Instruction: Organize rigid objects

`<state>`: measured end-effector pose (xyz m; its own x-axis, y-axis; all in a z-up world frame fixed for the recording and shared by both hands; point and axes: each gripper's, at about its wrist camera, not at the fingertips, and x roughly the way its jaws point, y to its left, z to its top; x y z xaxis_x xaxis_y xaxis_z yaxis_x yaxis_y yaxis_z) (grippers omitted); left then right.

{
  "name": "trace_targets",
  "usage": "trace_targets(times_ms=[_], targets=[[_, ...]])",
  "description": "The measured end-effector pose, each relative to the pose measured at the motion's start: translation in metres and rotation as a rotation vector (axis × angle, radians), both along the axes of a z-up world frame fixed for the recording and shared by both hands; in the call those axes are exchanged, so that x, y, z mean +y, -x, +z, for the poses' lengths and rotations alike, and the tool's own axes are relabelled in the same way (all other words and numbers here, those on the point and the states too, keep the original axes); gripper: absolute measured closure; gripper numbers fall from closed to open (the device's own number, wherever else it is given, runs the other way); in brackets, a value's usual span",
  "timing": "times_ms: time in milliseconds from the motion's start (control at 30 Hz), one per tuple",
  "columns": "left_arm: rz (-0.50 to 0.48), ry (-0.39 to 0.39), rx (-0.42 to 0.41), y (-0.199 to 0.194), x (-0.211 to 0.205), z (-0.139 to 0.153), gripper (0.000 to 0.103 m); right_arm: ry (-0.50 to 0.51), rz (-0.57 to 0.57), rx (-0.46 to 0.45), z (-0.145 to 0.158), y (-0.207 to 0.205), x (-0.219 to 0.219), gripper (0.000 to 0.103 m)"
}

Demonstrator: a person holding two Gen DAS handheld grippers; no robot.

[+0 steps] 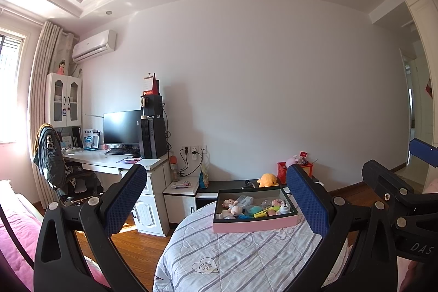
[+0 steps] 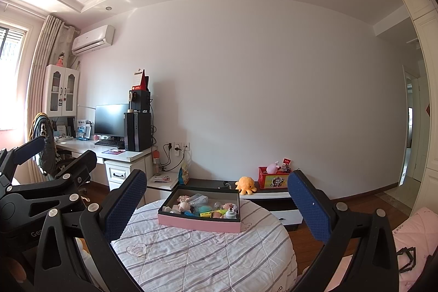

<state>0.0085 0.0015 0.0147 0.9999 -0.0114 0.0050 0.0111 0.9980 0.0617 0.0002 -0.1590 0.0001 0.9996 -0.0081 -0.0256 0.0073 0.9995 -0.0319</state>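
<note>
A pink box (image 1: 254, 225) with a dark inside sits on the bed (image 1: 232, 259), at the lower centre of the left wrist view, and it holds a jumble of small toys (image 1: 254, 207): little figures, a teal round piece, a yellow-green piece. The left gripper (image 1: 216, 205) hangs above the bed with its blue-padded fingers (image 1: 126, 201) spread wide, released, grasping nothing; the box shows in the gap between them, well apart from both pads. The right gripper (image 2: 216, 205) is in the same state, fingers (image 2: 309, 207) wide apart and empty, with the box (image 2: 198, 223) lying between them in the lower middle of its frame. Each view catches the other gripper at its edge, the right one at the right side of the left view (image 1: 397, 196). Behind the bed, a low dark cabinet (image 2: 213, 184) carries an orange plush octopus (image 2: 245, 184) and a red box (image 2: 272, 178). At the left of the frame stands a white tabletop (image 2: 120, 153) with a monitor (image 2: 111, 119) and a black computer tower (image 2: 137, 131)
</note>
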Motion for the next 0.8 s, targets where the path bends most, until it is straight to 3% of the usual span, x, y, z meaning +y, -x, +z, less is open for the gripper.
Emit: trace_targets(times_ms=[800], targets=[[-0.003, 0.003, 0.003, 0.0007, 0.004, -0.0004, 0.0, 0.0, 0.0, 0.002, 0.0, 0.0005, 0.0009, 0.0]])
